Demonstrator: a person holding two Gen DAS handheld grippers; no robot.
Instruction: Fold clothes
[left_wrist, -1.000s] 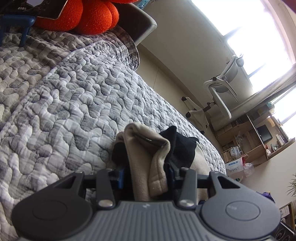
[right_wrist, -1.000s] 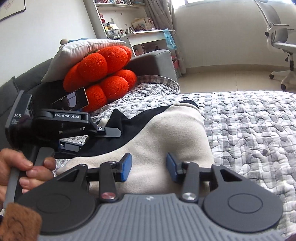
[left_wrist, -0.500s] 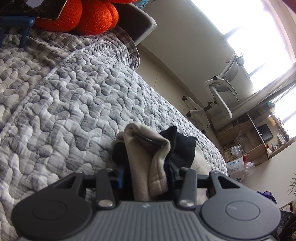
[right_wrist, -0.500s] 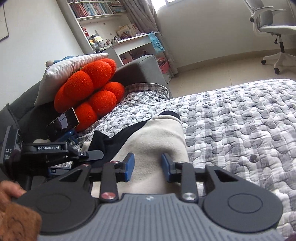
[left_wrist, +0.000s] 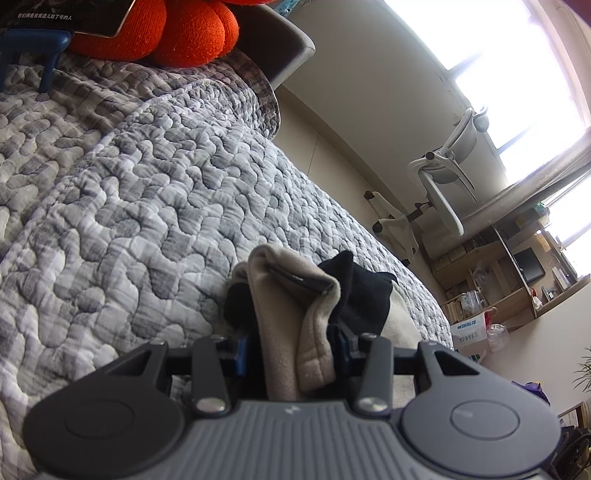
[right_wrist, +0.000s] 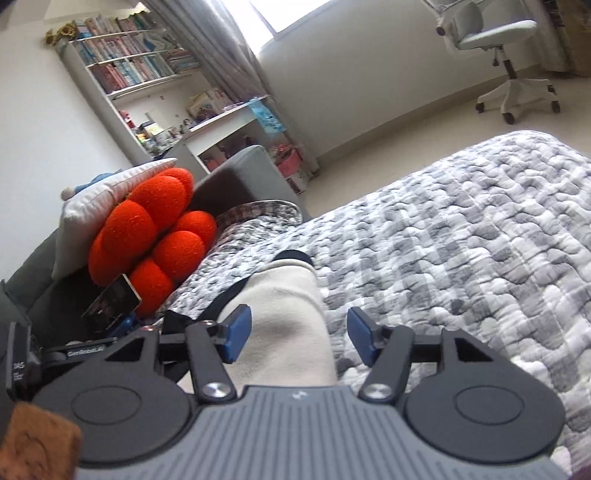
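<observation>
A beige and black garment (left_wrist: 295, 306) lies on the grey quilted bed (left_wrist: 147, 206). My left gripper (left_wrist: 291, 347) is shut on a bunched fold of it, beige and black layers squeezed between the pads. In the right wrist view the same garment (right_wrist: 288, 306) stretches away as a beige strip with a black edge. My right gripper (right_wrist: 299, 334) hovers just over its near end, and its jaws are opening. The blue pads (right_wrist: 236, 332) stand apart from the cloth on both sides. The left gripper's body (right_wrist: 85, 350) shows at the far left.
An orange bobbled cushion (right_wrist: 147, 236) and a white pillow (right_wrist: 92, 195) lean on the grey headboard, with a phone on a blue stand (right_wrist: 112, 302) before them. Beyond the bed are bookshelves (right_wrist: 129, 70), a desk and a white office chair (right_wrist: 498, 48).
The right gripper's jaws have spread wider and no longer pinch the beige cloth. Its view has rolled and shifted along the garment. The left gripper and its hold are unchanged.
</observation>
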